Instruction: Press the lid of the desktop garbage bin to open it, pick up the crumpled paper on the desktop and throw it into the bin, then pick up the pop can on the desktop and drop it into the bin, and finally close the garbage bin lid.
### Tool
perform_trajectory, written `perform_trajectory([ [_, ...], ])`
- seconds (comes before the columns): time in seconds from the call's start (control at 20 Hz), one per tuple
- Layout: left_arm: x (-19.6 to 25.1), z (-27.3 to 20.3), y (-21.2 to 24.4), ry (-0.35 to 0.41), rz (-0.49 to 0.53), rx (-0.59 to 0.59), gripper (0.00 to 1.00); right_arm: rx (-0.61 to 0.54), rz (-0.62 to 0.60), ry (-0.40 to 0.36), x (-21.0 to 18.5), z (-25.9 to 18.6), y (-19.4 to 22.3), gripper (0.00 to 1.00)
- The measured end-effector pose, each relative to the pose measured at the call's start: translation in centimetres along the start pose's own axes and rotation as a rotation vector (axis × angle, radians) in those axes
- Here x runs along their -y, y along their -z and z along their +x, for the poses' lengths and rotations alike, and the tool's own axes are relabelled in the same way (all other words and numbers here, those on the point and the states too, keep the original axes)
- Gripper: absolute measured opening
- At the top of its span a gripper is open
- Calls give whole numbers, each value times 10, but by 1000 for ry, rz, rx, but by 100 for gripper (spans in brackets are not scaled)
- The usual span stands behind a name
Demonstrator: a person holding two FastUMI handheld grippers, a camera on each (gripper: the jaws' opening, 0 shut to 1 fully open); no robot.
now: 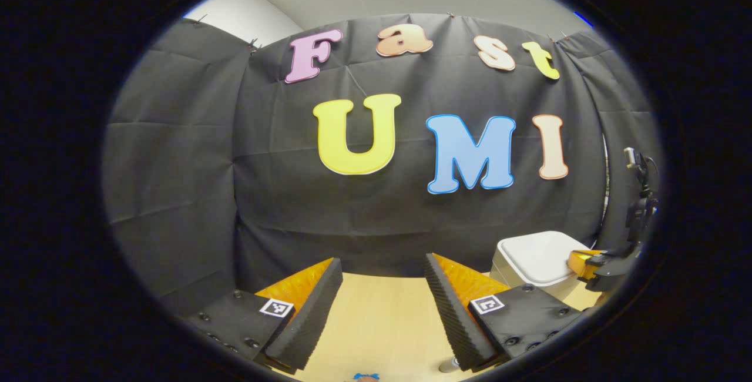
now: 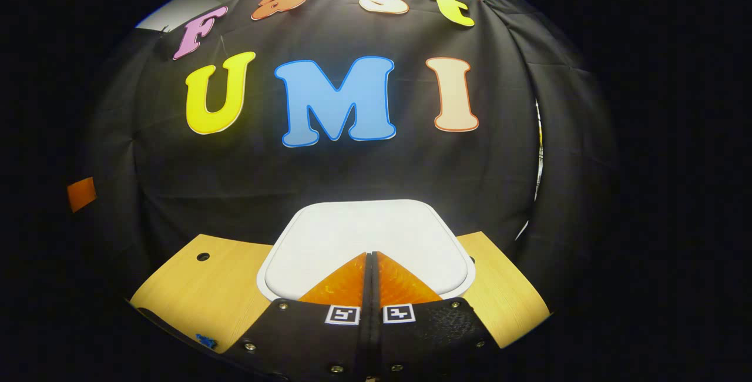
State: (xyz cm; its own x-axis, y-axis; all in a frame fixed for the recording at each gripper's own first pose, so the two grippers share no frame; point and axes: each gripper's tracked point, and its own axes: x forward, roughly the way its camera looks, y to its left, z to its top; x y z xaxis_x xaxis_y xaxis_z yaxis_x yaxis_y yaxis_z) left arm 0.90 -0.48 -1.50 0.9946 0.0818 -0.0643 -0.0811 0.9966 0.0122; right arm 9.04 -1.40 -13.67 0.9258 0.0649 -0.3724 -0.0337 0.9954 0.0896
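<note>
wooden desktop bears bin lid beneath closed right claw.

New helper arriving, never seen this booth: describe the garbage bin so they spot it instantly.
Find the pale wooden desktop in front of the black cloth wall. On it stands the garbage bin, white, with a flat rounded-square lid that is down; the shut right gripper is poised over that lid.

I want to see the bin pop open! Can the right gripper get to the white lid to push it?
Probably yes. In the right gripper view, the right gripper is shut and points straight over the bin's white lid, which is closed, with nothing between them. Whether it touches yet is unclear.
</note>
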Motion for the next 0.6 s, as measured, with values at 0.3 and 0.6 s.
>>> perform_trajectory([
  [0.3, 8, 3, 2, 17, -8, -9, 100, -11, -30, -8, 1, 0, 5, 0],
  [0.6, 7, 0, 3, 18, -12, -10, 100, 10, -56, -14, 1, -6, 1, 1],
])
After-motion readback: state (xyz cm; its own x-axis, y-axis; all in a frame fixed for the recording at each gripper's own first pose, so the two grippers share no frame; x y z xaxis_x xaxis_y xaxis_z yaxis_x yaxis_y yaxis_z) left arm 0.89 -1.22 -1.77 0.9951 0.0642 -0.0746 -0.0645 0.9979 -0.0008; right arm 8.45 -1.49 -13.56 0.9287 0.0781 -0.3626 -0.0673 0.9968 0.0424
